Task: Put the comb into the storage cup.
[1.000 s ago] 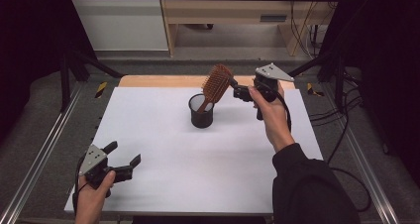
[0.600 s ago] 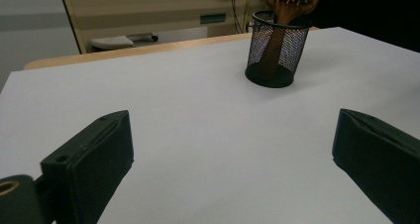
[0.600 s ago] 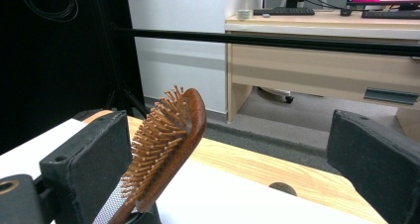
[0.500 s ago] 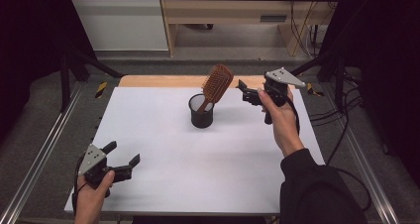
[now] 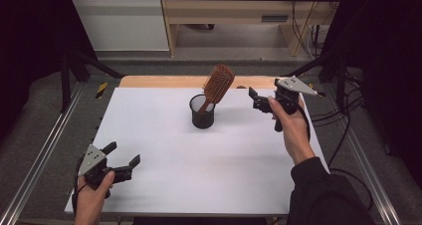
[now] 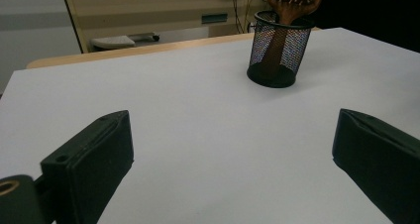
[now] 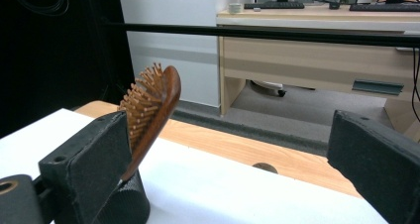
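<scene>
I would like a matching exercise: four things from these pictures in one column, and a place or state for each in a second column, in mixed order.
1. brush
2. cup
3. left gripper
4. right gripper

a. open, right of the cup
b. black mesh, stands on the table
c. stands handle down, leaning
d. open, at the near left corner

Pairs: 1-c, 2-b, 3-d, 4-a

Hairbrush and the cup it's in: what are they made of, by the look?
Hairbrush: looks like wood, reddish-brown with a smooth, slightly glossy back; the bristles look like pale wooden pins, though plastic can't be ruled out. Cup: black wire mesh, probably coated metal with a matte finish; the brush handle shows through its wall, and the rim and base are solid bands.
</scene>
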Demonstrator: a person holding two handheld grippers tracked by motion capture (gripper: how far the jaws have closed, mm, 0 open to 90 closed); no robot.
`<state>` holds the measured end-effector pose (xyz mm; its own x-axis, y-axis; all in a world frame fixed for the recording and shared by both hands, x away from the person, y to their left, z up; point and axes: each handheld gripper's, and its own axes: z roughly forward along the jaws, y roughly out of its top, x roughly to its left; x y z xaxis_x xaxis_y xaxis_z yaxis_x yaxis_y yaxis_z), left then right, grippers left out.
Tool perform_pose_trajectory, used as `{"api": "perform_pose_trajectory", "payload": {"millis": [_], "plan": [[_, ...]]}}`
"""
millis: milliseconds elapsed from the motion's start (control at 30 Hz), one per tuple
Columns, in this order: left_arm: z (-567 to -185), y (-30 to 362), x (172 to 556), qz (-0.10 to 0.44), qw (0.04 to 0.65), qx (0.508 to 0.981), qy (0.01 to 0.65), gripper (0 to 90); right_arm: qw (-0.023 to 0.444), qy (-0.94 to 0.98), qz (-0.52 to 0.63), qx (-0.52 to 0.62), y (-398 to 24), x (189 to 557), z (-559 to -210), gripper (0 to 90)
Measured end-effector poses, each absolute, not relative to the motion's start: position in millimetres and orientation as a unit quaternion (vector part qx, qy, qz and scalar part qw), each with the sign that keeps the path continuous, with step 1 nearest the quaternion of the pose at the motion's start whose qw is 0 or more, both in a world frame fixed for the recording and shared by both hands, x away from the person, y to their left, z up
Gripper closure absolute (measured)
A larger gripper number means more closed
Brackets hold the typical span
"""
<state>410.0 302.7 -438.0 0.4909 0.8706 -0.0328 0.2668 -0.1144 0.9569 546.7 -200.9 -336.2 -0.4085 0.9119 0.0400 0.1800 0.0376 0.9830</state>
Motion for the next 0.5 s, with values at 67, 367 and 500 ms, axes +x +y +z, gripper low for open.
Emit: {"api": "perform_pose_trajectory", "payload": {"millis": [67,367,500], "plan": [[-438,303,410,0.290,0.522,0.687,0.414,2.6,0.334,0.639,0.546,0.428,-203,544,-338,3.7],[-438,305,410,0.291,0.522,0.685,0.417,2.6,0.336,0.631,0.548,0.434,-216,527,-349,3.8],[-438,306,410,0.295,0.521,0.683,0.419,2.6,0.339,0.628,0.549,0.436,-223,518,-350,4.0]]}}
